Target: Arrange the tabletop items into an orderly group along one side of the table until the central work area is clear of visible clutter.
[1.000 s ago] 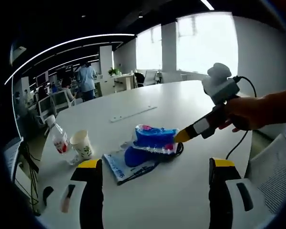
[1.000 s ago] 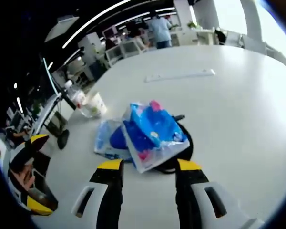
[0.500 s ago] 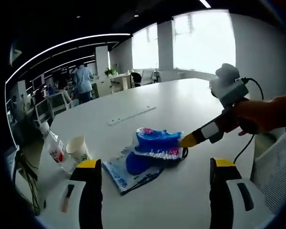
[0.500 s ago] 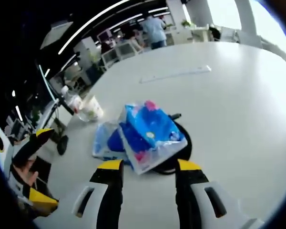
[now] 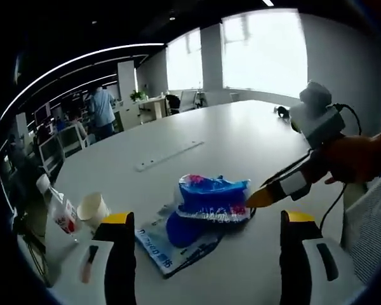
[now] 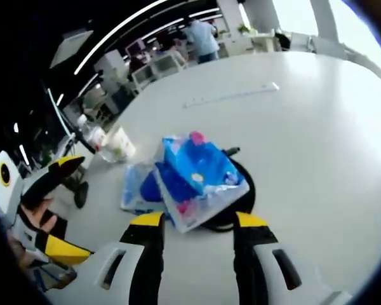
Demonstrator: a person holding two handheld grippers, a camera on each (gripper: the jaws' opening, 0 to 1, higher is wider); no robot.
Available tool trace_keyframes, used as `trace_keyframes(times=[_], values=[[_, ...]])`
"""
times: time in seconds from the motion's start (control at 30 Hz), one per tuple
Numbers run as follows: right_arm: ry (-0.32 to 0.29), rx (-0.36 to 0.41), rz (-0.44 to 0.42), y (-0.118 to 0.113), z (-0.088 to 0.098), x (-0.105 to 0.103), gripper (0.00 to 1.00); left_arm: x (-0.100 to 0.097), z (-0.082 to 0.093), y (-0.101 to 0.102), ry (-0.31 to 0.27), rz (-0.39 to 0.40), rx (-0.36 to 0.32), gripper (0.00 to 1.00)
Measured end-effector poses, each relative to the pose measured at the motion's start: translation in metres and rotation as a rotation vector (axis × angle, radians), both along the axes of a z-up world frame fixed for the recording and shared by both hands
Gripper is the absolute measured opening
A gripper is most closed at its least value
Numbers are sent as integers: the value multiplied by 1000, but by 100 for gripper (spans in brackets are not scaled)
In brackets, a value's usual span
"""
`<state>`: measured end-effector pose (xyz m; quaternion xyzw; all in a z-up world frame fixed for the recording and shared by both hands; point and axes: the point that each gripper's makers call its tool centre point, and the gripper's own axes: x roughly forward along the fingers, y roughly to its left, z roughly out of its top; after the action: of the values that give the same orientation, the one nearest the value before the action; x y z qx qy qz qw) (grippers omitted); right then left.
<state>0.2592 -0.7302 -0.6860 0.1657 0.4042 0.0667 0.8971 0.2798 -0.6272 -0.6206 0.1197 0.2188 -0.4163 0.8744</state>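
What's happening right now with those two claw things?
Both grippers open: right gripper at blue packet, left gripper behind. Cup, bottle aside. Nothing blocking.

Both views face the blue tissue pack (image 5: 209,197) (image 6: 200,178) from opposite table sides.

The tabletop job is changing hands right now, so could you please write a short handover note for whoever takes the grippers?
Left gripper: open, holding nothing.
Right gripper: open, at the near edge of the blue pack.
The pack lies mid-table on a black cable, beside a flat blue packet. Paper cup and bottle stand near the table edge.
Done: nothing grouped.
Left: move the pile toward the cup and bottle.
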Motion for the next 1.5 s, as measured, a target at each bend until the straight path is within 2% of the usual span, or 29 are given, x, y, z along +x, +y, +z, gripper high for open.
trace_keyframes(times=[0.2, 0.53, 0.73, 1.5], values=[[-1, 6, -16, -2, 1, 6, 40, 8, -5, -6, 0, -27, 15, 94], [8, 20, -27, 3, -2, 11, 40, 21, -26, -20, 31, -74, 44, 95], [15, 23, -29, 3, -6, 11, 40, 29, -32, -25, 27, -102, 72, 95], [38, 21, -35, 2, -15, 17, 39, 59, -67, -36, 92, -139, 102, 93]])
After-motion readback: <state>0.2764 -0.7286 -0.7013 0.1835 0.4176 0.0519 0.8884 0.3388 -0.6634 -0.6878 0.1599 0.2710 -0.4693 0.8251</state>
